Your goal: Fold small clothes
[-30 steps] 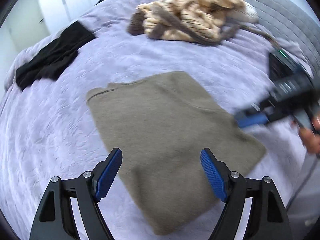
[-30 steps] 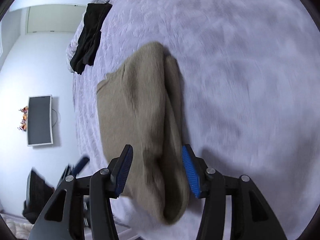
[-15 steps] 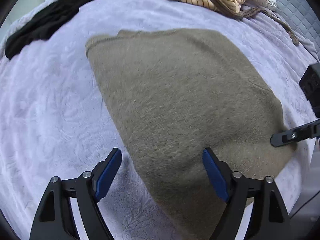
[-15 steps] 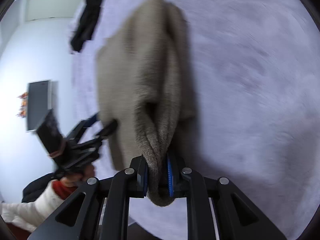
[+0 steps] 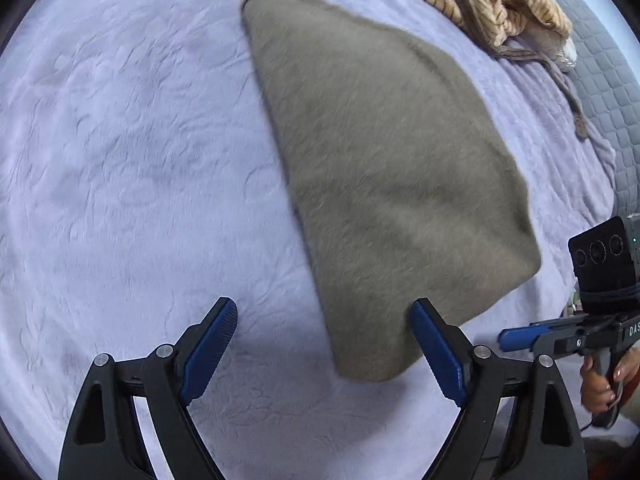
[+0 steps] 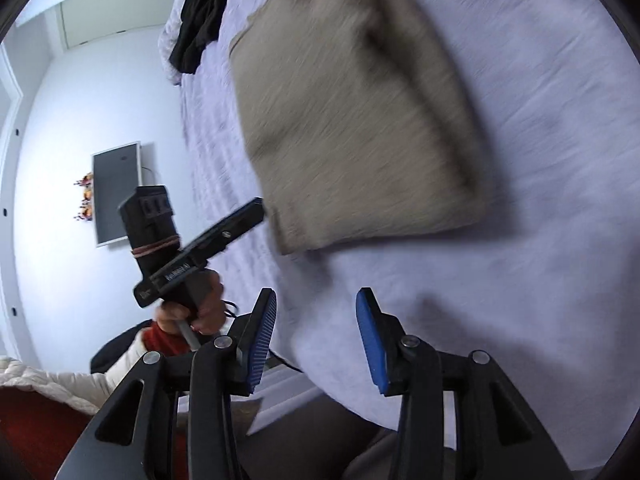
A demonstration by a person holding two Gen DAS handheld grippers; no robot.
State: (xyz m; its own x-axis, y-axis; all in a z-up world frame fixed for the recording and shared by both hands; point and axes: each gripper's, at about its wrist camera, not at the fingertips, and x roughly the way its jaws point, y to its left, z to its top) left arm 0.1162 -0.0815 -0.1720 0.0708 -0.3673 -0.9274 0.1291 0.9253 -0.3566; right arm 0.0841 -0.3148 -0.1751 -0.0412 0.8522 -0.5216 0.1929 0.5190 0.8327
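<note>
The left tool (image 5: 324, 344) hangs over the lavender bedspread (image 5: 132, 152), blue pads spread wide and released — nothing pressed between them. Its right pad sits at the near corner of the folded taupe sweater (image 5: 384, 168), while the left pad is over bare bedspread. The sweater lies flat on the bed, a tapering shape running from the far middle toward the near right, with a doubled edge showing along its right side in the right wrist view. Far right of it, at the bed's far edge, is a heap of cream-and-brown striped clothing (image 5: 492, 4), a strap trailing toward a grey quilted cover (image 5: 604, 80). The right tool (image 6: 316, 336) hovers just off the sweater's near edge; its jaws have just been opening and stand apart, gripping nothing — the sweater is beyond the pads, not between them. A black garment (image 6: 200, 12) lies at the bed's far left edge, and a dark screen (image 6: 116, 192) hangs on the white wall.
</note>
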